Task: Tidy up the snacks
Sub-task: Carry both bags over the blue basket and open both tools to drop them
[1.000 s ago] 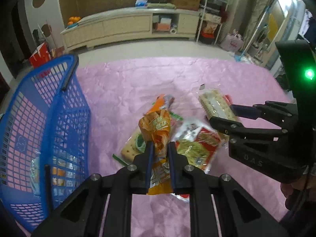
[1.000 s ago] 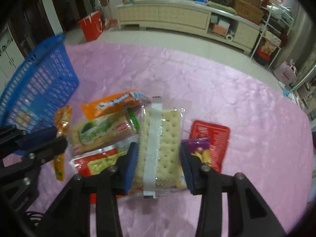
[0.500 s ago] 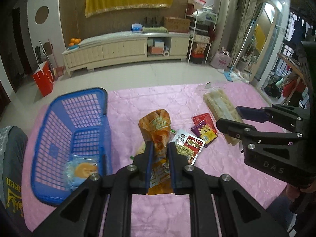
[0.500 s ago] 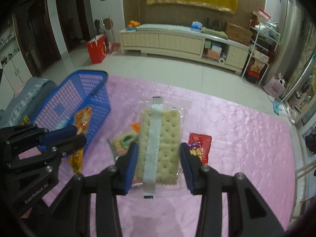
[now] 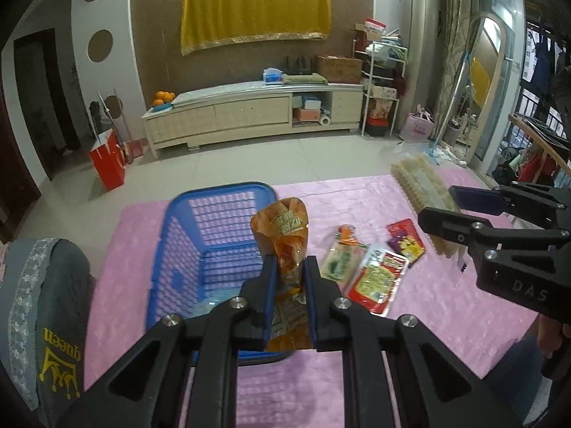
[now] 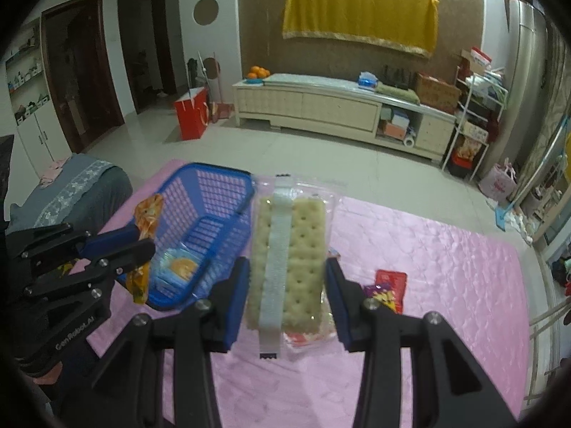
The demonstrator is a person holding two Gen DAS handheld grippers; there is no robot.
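Note:
My left gripper (image 5: 289, 267) is shut on an orange snack packet (image 5: 282, 228), held high above the near right corner of the blue basket (image 5: 214, 239). In the right wrist view the same gripper (image 6: 141, 246) with the orange snack packet (image 6: 148, 214) hangs at the left, over the blue basket (image 6: 210, 221). My right gripper (image 6: 287, 274) is shut on a clear pack of crackers (image 6: 289, 246), lifted above the pink cloth (image 6: 428, 249). From the left wrist view that cracker pack (image 5: 421, 189) sticks out of the right gripper (image 5: 446, 210). A small packet (image 6: 178, 267) lies in the basket.
On the pink cloth (image 5: 357, 192) lie a green-and-orange packet (image 5: 339, 256), a red packet (image 5: 378, 278) and a small red-purple one (image 5: 405, 239). A grey cushion (image 5: 39, 303) sits left of the basket. A long cabinet (image 5: 249, 114) stands beyond the cloth's far edge.
Both grippers have risen with their packets, the snacks on the cloth now looking smaller. The left gripper has shifted toward the basket, which now lies under the orange packet.

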